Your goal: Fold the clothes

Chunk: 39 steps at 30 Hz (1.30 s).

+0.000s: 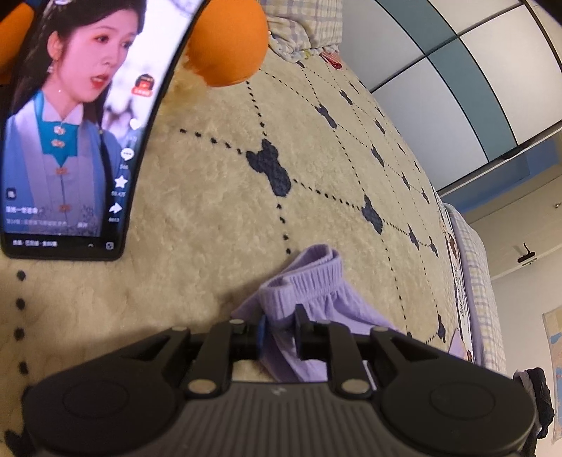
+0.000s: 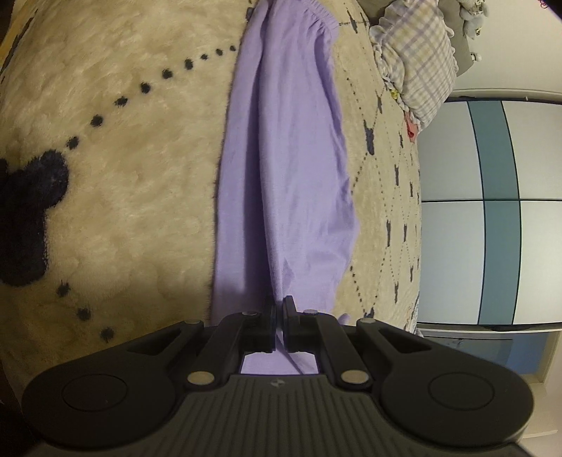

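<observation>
So we've got the purple pants (image 2: pixel 281 158) stretched out between both grippers over the fuzzy cream blanket (image 2: pixel 123 175). In the right wrist view they run as one long strip from the bottom centre of the frame up to the elastic waistband (image 2: pixel 316 14) at the top edge. Looks like they're already doubled lengthwise, leg on leg, though that's our read of it.

Our right gripper (image 2: pixel 279 313) has its fingers pinched almost together on the hem end, with a thin bit of fabric between them. In the left wrist view, our left gripper (image 1: pixel 279 327) is clamped on a bunch of cloth just below the waistband (image 1: pixel 309 277), lower centre of frame. Its jaws sit wider apart because there's more fabric bunched in there.

We think holding opposite ends keeps the strip taut, so wrinkles pull out before we bring one end over to the other.

The phone (image 1: pixel 70 133) is playing a video at the upper left, beside an orange plush ball (image 1: pixel 228 42). The plaid pillow (image 2: pixel 418 66) is at the upper right, well clear.
</observation>
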{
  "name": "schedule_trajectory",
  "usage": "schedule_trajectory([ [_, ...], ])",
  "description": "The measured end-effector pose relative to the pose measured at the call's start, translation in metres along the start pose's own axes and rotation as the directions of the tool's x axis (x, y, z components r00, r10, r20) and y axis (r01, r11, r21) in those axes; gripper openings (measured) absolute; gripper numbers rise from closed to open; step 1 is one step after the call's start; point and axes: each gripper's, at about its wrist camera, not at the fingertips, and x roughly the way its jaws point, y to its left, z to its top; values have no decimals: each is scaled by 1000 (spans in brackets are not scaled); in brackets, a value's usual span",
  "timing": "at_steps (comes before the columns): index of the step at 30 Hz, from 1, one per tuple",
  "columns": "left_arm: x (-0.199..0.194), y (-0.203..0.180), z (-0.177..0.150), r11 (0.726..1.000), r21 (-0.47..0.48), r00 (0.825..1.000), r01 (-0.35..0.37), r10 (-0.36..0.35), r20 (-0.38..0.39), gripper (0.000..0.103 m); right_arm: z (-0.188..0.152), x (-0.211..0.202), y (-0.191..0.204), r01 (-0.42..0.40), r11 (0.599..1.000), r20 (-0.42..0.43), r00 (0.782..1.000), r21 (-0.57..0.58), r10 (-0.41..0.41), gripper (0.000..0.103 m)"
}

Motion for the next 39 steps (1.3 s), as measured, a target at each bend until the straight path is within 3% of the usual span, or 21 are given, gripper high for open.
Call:
schedule_trajectory([
  [4, -9, 1, 0, 999, 11, 999, -43, 43, 28, 34, 0, 3, 8, 4, 1000, 2, 1000, 0, -4, 4],
  [10, -19, -2, -1, 998, 28, 996, -65, 63, 67, 35, -2, 4, 8, 10, 1000, 15, 1000, 6, -10, 4],
  [15, -30, -26, -8, 995, 96, 994, -24, 14, 109, 35, -8, 1, 2, -2, 1000, 29, 1000, 29, 2, 7],
  [20, -25, -56, -20, 983, 180, 995, 33, -50, 91, 35, -21, -3, -13, -41, 993, 44, 998, 111, 36, 26],
  [24, -9, -79, -34, 968, 245, 997, 54, -65, 36, 36, -38, -4, -35, -100, 968, 71, 994, 229, 86, 30],
  [28, 9, -99, -49, 953, 293, 997, 73, -68, -25, 36, -56, -1, -56, -160, 922, 105, 986, 353, 131, 32],
  [32, 27, -118, -63, 935, 339, 993, 104, -82, -79, 36, -76, 4, -74, -204, 851, 135, 978, 484, 158, 34],
  [39, 49, -156, -89, 888, 427, 979, 173, -108, -173, 36, -110, 30, -112, -263, 638, 171, 964, 724, 203, 34],
])
